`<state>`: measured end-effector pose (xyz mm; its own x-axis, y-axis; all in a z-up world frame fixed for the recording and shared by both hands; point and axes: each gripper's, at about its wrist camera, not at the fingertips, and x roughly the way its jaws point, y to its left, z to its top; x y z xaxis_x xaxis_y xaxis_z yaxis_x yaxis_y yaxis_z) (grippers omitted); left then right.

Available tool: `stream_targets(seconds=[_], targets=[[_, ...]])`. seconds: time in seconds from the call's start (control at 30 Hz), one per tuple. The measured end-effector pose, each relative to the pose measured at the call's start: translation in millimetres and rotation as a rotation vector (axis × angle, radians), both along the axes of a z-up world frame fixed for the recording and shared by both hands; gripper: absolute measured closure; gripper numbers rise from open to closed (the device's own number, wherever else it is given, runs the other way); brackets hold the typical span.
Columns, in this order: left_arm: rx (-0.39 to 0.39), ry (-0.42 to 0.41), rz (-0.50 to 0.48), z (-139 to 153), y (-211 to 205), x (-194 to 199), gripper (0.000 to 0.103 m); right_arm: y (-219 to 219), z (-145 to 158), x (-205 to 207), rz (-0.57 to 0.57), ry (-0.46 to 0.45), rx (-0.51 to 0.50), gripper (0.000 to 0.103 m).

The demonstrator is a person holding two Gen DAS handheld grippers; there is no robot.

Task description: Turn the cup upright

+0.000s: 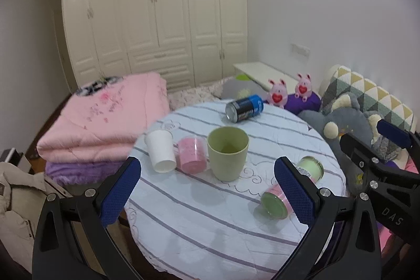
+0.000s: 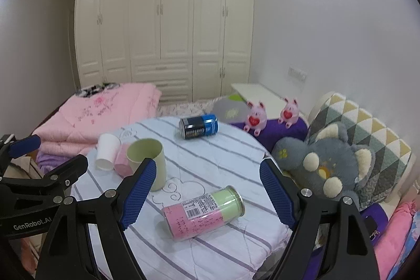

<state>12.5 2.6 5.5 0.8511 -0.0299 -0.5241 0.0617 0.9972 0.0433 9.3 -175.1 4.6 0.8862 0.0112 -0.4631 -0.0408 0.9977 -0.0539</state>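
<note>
Both grippers hang above the near edge of the round table (image 1: 199,222), and each has its blue-padded fingers spread wide with nothing between them. From its own camera the left gripper (image 1: 207,193) looks across the striped cloth toward the green cup (image 1: 227,152), which stands upright with its mouth open to the top, near the middle of the table. The right gripper (image 2: 207,194) frames a pink and green jar (image 2: 203,211) that lies on its side on the cloth, nearer to the camera than the green cup (image 2: 149,162) and to its right.

Just beside the green cup on its left lies a pink cup (image 1: 190,154), tipped over and touching it or nearly so. A white paper cup (image 1: 160,151) lies tipped over on the far left of the pink one. Behind the green cup, toward the far rim of the table, a black and blue can (image 1: 244,108) rests on its side. Beyond the table, left of the green cup, sits a folded pink quilt (image 1: 105,117). To the cup's right a grey plush toy (image 2: 330,164) leans against a patterned cushion (image 2: 367,133).
</note>
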Motion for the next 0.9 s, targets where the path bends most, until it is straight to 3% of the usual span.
stream_targets(seconds=[0.3, 0.9], targets=[[-0.013, -0.132, -0.045, 13, -1, -40, 0.000, -3, 4, -32, -0.023, -0.080, 0.024, 0.020], [-0.017, -0.146, -0.050, 15, -6, -57, 0.000, -3, 8, -50, -0.031, -0.103, 0.031, 0.020]])
